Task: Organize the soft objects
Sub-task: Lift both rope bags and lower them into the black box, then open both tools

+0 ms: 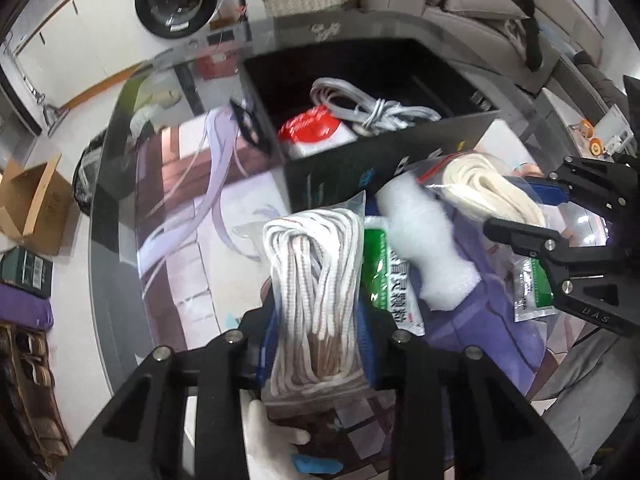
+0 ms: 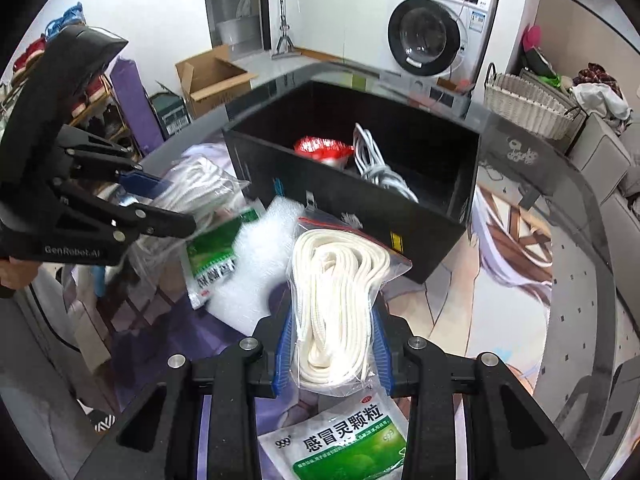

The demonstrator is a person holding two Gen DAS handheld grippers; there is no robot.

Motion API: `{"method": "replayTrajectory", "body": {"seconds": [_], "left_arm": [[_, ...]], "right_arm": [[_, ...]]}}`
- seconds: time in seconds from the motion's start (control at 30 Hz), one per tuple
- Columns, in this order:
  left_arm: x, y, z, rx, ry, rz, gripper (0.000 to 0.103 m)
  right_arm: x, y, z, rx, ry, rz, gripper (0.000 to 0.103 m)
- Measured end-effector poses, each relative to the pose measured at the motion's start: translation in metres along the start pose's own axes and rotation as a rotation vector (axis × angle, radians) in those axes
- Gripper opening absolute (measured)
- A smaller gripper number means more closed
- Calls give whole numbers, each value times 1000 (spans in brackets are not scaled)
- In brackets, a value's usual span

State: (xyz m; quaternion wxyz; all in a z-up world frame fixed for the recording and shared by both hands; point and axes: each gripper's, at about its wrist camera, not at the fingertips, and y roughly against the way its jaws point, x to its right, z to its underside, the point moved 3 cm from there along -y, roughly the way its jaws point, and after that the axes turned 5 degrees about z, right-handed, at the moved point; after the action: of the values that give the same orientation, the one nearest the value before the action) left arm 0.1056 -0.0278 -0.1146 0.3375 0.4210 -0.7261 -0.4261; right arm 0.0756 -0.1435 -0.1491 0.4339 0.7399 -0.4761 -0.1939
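- Left gripper (image 1: 318, 344), bottom centre of its view: jaws clamped on a bagged white rope (image 1: 316, 280).
- Right gripper (image 2: 332, 350), bottom centre of its view: jaws closed around a bagged cream rope (image 2: 340, 304).
- Beyond both, upper centre: black box (image 2: 436, 220) holding a grey cable (image 2: 376, 160) and red packet (image 2: 322, 148).
- Between the bags: white foam (image 1: 424, 256), green sachets (image 2: 344, 448).

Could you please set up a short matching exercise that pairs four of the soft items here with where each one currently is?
Things:
1. Bag of speckled white rope
2. Bag of cream flat cord
3. Grey cable bundle
4. Foam piece

Places:
A. Inside the black box
B. Held in the right gripper
C. Lying on the table between the two bags
D. Held in the left gripper

Pairs: 1-D, 2-B, 3-A, 4-C
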Motion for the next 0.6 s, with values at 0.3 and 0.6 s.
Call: {"method": "replayTrajectory", "body": {"seconds": [0.3,0.6], "left_arm": [[0,38,-15,183,-20,-16,32],[13,100,-18,504,-70,-78,32]], "right_arm": [[-5,43,-15,167,-21,-24,34],[2,106,-25,514,-63,19,34]]}}
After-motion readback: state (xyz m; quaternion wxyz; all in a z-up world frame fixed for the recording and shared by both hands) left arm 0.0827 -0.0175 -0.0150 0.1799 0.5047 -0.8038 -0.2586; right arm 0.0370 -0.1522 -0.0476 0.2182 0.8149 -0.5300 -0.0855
